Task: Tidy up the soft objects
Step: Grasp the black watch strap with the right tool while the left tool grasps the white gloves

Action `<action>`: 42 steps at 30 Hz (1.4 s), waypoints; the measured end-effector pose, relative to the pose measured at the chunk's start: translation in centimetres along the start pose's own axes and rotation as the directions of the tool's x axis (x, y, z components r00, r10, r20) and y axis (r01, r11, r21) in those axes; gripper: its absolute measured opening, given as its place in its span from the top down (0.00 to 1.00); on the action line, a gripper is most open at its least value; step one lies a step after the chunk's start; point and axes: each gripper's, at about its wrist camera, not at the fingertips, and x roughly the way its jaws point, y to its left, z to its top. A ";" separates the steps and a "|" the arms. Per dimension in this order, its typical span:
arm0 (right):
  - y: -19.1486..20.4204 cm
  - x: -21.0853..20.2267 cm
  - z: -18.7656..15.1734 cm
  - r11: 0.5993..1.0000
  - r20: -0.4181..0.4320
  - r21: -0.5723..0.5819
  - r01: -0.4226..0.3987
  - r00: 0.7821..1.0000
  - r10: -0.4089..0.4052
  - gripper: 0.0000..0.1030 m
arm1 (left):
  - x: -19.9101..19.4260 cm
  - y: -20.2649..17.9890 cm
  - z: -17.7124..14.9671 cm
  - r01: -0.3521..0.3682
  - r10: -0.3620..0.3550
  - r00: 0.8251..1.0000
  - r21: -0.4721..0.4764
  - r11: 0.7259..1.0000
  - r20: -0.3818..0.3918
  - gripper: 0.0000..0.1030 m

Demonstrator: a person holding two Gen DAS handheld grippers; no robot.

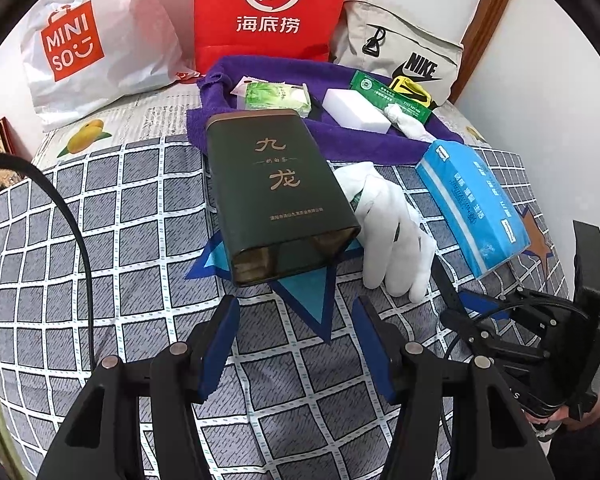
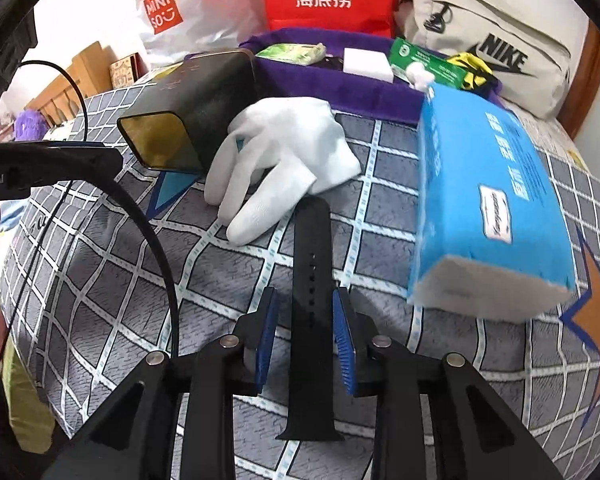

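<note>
A white glove (image 1: 392,232) (image 2: 280,160) lies on the checked bedspread beside a dark tea tin (image 1: 276,192) (image 2: 196,112) lying on its side with its open end toward me. A blue tissue pack (image 1: 472,204) (image 2: 488,204) lies to the right. A black watch strap (image 2: 312,304) lies flat between the open jaws of my right gripper (image 2: 306,336), which do not touch it. My left gripper (image 1: 296,344) is open and empty, just short of the tin. A purple towel (image 1: 300,136) (image 2: 340,84) behind holds a green tissue packet (image 1: 276,98), a white sponge (image 1: 356,110) and a green packet (image 1: 392,96).
A Miniso bag (image 1: 92,48), a red Haidilao bag (image 1: 268,12) and a beige Nike bag (image 1: 404,48) stand along the back wall. A black cable (image 1: 72,220) runs over the bed's left side. The right gripper's body (image 1: 540,340) shows at the left wrist view's right edge.
</note>
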 end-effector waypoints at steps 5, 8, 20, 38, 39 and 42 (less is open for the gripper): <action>-0.1 -0.2 -0.2 1.000 -0.040 -0.004 -0.020 0.999 0.020 0.79 | 0.0 -0.1 -0.1 -0.006 0.007 1.000 0.005 1.000 -0.008 0.45; 0.1 -0.1 -0.3 0.999 -0.037 0.020 -0.027 0.999 0.028 0.71 | 0.1 -0.3 -0.1 -0.001 0.001 1.000 0.007 1.000 -0.012 0.45; -1.4 -1.1 -1.1 0.998 0.005 0.017 -0.067 0.998 0.067 0.80 | -0.1 -2.8 0.5 0.014 -0.013 1.000 0.054 0.998 -0.020 0.45; -5.9 -6.9 -3.8 0.997 0.079 0.052 -0.055 0.996 0.051 0.80 | 2.4 -12.0 4.2 0.016 -0.002 0.999 0.295 0.955 -0.049 0.33; -6.2 -7.0 -3.9 0.997 0.080 0.058 -0.049 0.996 0.045 0.80 | 3.0 -12.4 4.3 0.006 0.012 0.998 0.309 0.951 -0.056 0.33; -7.2 -7.0 -4.1 0.996 0.077 0.080 -0.039 0.997 0.033 0.80 | 4.5 -12.8 4.3 -0.044 0.071 0.995 0.342 0.939 -0.068 0.33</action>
